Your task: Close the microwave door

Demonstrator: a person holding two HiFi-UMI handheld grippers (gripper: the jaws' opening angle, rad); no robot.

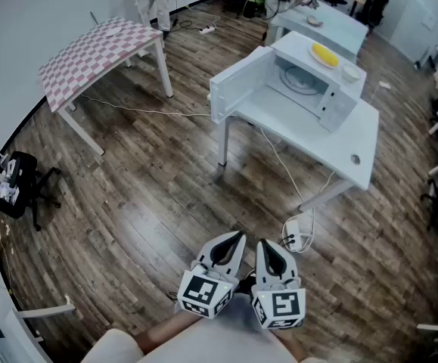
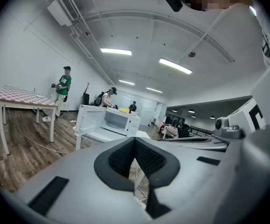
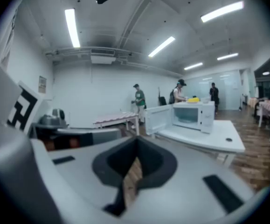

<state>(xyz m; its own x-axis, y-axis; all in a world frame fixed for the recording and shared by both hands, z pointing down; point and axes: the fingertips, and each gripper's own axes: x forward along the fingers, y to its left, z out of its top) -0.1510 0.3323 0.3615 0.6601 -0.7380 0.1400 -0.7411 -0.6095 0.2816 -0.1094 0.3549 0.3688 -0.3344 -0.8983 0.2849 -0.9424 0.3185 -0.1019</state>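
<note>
Approach stage. The microwave (image 1: 309, 82) stands on the white table (image 1: 347, 150), well apart from you, with its door (image 1: 237, 91) swung wide open. Your left gripper (image 1: 234, 242) and right gripper (image 1: 270, 248) sit near your body, jaws pressed together on nothing. Walk in, then push the door's outer face near its free edge, steadily, with one closed gripper.

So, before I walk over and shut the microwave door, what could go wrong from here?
1. A white cable and a power strip lie on the floor between you and the table; you might trip over them or tug them.
2. A yellow object and a bowl sit on top of the microwave; a hard push on the open door could shake them off.
</note>
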